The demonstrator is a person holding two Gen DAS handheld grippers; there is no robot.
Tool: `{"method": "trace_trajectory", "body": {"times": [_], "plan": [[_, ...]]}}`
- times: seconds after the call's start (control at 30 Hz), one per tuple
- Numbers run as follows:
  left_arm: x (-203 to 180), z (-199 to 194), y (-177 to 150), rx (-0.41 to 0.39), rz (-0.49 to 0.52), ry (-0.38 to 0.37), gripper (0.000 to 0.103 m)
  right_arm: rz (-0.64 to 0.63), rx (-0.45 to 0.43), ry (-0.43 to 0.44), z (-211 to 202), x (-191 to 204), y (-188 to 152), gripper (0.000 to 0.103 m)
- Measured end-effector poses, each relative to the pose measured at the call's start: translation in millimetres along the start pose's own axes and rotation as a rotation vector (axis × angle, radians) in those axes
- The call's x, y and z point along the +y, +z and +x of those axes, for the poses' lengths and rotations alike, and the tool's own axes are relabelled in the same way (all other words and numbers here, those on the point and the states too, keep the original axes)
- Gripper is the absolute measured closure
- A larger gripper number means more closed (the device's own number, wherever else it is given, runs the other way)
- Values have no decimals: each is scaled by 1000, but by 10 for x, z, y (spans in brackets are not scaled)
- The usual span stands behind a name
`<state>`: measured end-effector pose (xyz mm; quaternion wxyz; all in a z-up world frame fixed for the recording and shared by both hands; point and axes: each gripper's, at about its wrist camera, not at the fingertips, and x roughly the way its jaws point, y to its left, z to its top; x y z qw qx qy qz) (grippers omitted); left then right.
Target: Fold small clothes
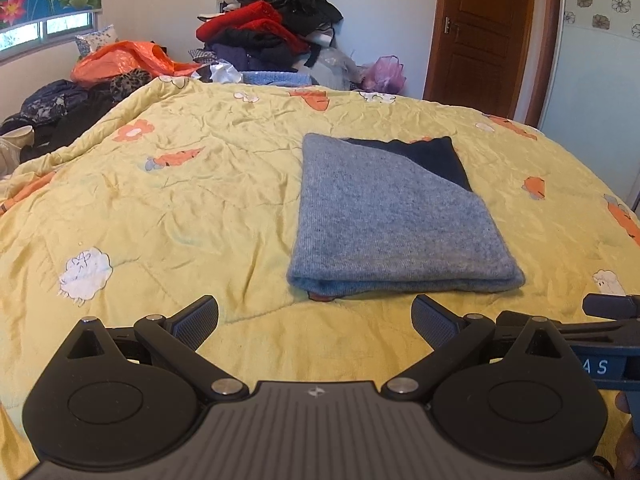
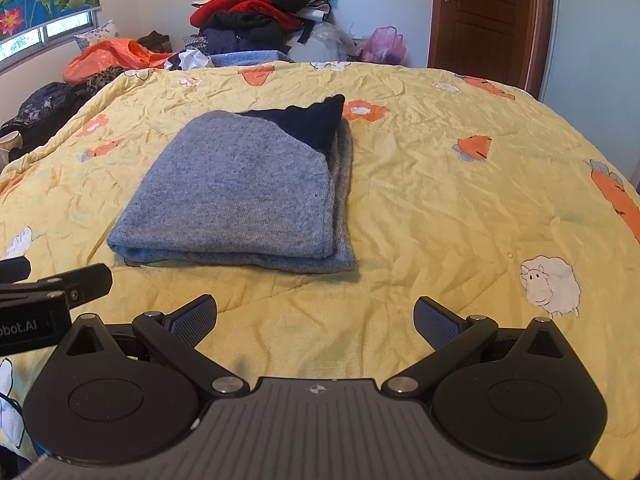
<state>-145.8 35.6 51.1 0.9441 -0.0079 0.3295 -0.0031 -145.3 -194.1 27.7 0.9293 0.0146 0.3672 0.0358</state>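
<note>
Folded grey sweater [image 1: 396, 216], underlayers hidden, beyond left claw [image 1: 315, 322] and right claw [image 2: 315, 322], both wide, empty.

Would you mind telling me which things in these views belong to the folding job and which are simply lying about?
Part of the job:
- folded grey garment with dark blue part, lying on the yellow quilt
- left gripper, open, empty
- right gripper, open, empty

Just lying about:
- clothes pile beyond the bed
- orange plastic bag
- purple bag
- wooden door
</note>
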Motion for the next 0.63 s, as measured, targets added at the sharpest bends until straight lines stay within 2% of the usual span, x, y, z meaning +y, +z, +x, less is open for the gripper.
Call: {"method": "trace_trajectory", "body": {"times": [0.2,0.4,0.57,0.63], "plan": [[-9,-5,29,6,-7,-27,0,3,0,-5,-5,-4,-3,0],[-50,-54,-12,-45,28,37,0,0,-2,-5,-4,-6,-5,0],[29,-3,-12,-6,-9,28,0,-6,6,3,17,8,-18,0],[40,-20,-32,-29,-9,21,0,-10,4,2,11,23,-20,0]]}}
